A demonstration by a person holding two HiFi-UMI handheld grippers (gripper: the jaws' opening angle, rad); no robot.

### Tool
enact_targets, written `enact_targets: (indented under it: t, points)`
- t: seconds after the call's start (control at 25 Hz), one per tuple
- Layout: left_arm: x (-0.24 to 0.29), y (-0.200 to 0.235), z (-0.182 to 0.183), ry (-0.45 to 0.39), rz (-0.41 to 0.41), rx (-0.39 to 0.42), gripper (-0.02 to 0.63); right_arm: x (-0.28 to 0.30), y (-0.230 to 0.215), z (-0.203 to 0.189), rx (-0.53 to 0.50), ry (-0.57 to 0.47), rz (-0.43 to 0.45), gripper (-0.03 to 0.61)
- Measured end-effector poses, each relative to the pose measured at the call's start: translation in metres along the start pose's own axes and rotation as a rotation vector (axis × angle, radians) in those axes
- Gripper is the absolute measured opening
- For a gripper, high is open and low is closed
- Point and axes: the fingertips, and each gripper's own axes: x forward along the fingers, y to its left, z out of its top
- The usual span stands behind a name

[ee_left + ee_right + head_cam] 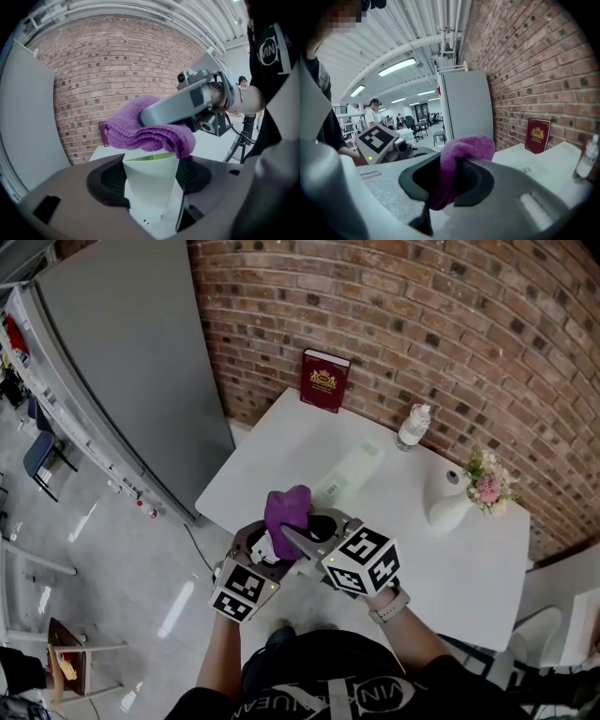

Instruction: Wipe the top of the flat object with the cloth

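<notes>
The cloth [287, 510] sits bunched on the near end of the flat object [349, 472], and that is the relation the wipe turns on. In the head view the pale slab's long axis runs up and to the right, away from the person and out over the white table [469, 559]. Nearly all of its bare top therefore lies beyond the cloth, on the far side.

The left gripper [267, 547] has the slab. In its own view the jaws stand wide, with a pad pressed to each side of the pale body, which points straight ahead between them. The purple folds drape across the slab's upper edge. Whether the far end rests on the table cannot be told.

The right gripper [295, 538] comes in from the person's right, reaching across just above the left one. Its jaws are pinched on a fold of the cloth, and the purple wad bulges up between them in its own view. Both forearms are tucked close to the body at the table's near edge, and both tools tip a little downward.

The right hand does the wiping and the left only steadies. The stroke probably has to push outward along the slab's length, toward the brick wall [487, 324], while the left grip holds firm.
</notes>
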Motion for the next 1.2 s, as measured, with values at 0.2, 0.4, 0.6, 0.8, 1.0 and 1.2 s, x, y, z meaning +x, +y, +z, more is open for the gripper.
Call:
enact_targets:
  t: [0.2, 0.4, 0.6, 0.8, 1.0, 1.2]
  points:
    - [-0.001, -0.001, 0.0, -0.016, -0.013, 0.004, 0.287, -0.018, -0.04, -0.004, -0.087, 0.065, -0.086, 0.067]
    - [-0.003, -0.004, -0.001, -0.02, -0.03, 0.014, 0.286, -0.044, -0.088, -0.006, -0.06, 0.068, -0.201, 0.067]
    - [-0.009, -0.004, -0.003, -0.03, -0.043, -0.001, 0.285, -0.072, -0.141, -0.01, -0.028, 0.08, -0.327, 0.067]
    - [-0.016, -0.006, -0.006, -0.045, -0.067, 0.002, 0.285, -0.091, -0.179, -0.014, -0.022, 0.11, -0.399, 0.067]
    - [-0.023, -0.007, -0.008, -0.05, -0.088, 0.005, 0.284, -0.107, -0.214, -0.015, -0.017, 0.131, -0.481, 0.067]
    - [-0.029, -0.01, -0.01, -0.072, -0.109, 0.044, 0.285, -0.117, -0.22, -0.019, 0.021, 0.111, -0.495, 0.067]
